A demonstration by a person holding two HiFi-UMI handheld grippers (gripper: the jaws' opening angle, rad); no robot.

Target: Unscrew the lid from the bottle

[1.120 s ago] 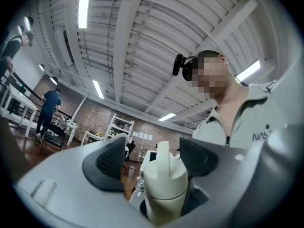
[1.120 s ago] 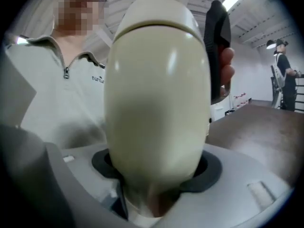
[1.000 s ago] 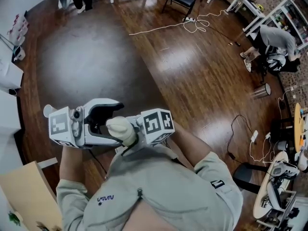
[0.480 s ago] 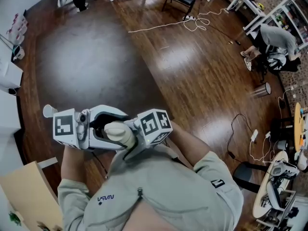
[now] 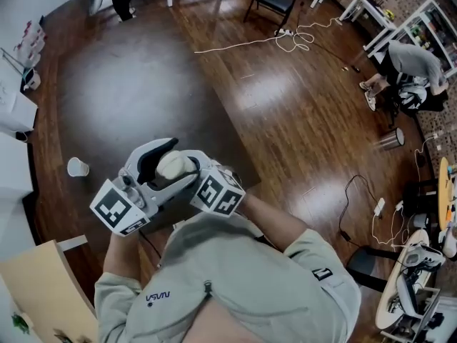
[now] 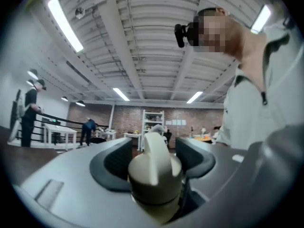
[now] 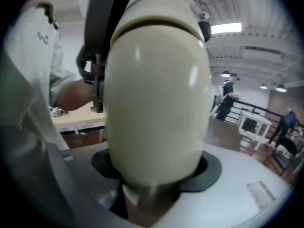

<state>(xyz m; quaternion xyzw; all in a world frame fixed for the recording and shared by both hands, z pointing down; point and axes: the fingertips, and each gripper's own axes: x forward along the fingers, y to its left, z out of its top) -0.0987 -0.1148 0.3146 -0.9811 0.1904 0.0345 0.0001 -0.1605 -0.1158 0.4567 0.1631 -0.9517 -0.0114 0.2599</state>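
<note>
We clamp the bottle (image 7: 156, 80) in our right hand-held gripper (image 7: 156, 167) so it cannot spin, our left hand-held gripper (image 6: 153, 160) pinching the lid (image 6: 152, 175) to twist.

Glossy dark wood floor (image 5: 143, 98), brick back wall (image 6: 126, 120), ceiling striplights (image 6: 61, 23).

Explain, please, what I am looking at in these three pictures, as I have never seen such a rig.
There is no robot: a person holds a two-jaw gripper in each hand. The wide picture comes from a camera on the person's head, looking down; the other two come from cameras riding on the grippers. The right gripper clamps the cream bottle; the left gripper is closed on its lid, apparently to twist it. Below is wooden floor, with a small white cup on it.
</note>
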